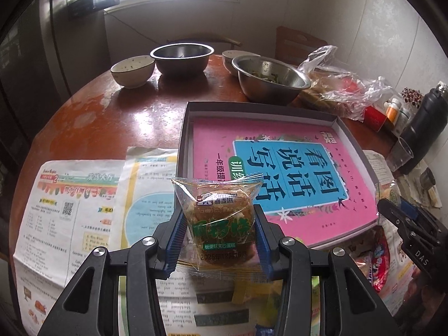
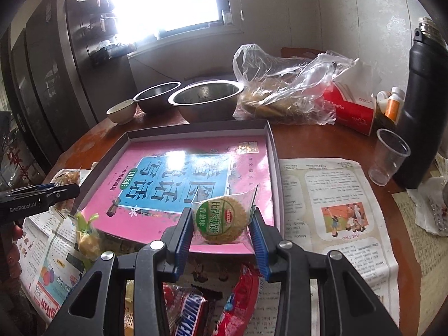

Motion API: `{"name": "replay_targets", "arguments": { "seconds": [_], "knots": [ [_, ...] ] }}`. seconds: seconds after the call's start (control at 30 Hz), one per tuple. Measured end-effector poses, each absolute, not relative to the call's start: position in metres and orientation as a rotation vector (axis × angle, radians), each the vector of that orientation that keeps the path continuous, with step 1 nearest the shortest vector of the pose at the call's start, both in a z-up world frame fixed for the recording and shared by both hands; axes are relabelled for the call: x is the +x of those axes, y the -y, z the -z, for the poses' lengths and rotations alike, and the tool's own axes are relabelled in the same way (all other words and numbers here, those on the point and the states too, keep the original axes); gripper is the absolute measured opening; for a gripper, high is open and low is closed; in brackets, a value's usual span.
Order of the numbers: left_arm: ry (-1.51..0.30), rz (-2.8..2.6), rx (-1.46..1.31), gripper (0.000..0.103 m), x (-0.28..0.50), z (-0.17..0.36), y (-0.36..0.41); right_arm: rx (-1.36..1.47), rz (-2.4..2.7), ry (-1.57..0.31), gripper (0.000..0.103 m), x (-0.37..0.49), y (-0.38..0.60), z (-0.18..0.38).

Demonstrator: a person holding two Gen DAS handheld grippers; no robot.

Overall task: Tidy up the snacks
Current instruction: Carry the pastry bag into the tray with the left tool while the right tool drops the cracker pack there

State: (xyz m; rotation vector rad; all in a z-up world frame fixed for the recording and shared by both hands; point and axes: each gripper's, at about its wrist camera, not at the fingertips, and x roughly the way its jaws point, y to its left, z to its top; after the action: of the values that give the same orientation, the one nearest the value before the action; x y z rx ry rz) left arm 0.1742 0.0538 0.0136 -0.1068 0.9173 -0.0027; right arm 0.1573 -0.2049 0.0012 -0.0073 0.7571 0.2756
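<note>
While the grey tray (image 2: pixel 275 151) holds only a pink book, we carry a cake packet (image 1: pixel 221 221) clamped in the left gripper (image 1: pixel 219 224) jaws and a biscuit packet (image 2: pixel 221 219) in the right gripper (image 2: pixel 221 224), with loose snacks (image 2: pixel 190 313) left on the near table.

The left wrist view looks forward and steeply down along its 2 fingers (image 1: pixel 179 232), close above the counter (image 1: pixel 117 117), toward the window wall. The right wrist view faces the same way from further right. Both share the shallow box (image 1: pixel 280 109) (image 2: pixel 196 128), the metal bowls (image 1: pixel 268 78) (image 2: pixel 205 98) and each other's gripper at an edge.
</note>
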Motion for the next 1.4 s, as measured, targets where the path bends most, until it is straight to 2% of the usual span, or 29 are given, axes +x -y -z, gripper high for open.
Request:
{"name": "replay_targets", "arguments": {
  "seconds": [0.53,1.2,1.4],
  "knots": [
    [-0.983,0.04,-0.071,0.047,0.213,0.01,-0.034,0.006,-0.256,-0.844,0.041,0.182,0.206,0.023],
    [-1.023,0.058,-0.073,0.048,0.218,0.022,-0.03,0.032,-0.234,-0.868,0.042,0.185,0.211,0.026],
    [-1.008,0.05,-0.08,0.055,0.215,0.018,-0.033,0.037,-0.232,-0.856,0.045,0.18,0.212,0.021]
  ]
}}
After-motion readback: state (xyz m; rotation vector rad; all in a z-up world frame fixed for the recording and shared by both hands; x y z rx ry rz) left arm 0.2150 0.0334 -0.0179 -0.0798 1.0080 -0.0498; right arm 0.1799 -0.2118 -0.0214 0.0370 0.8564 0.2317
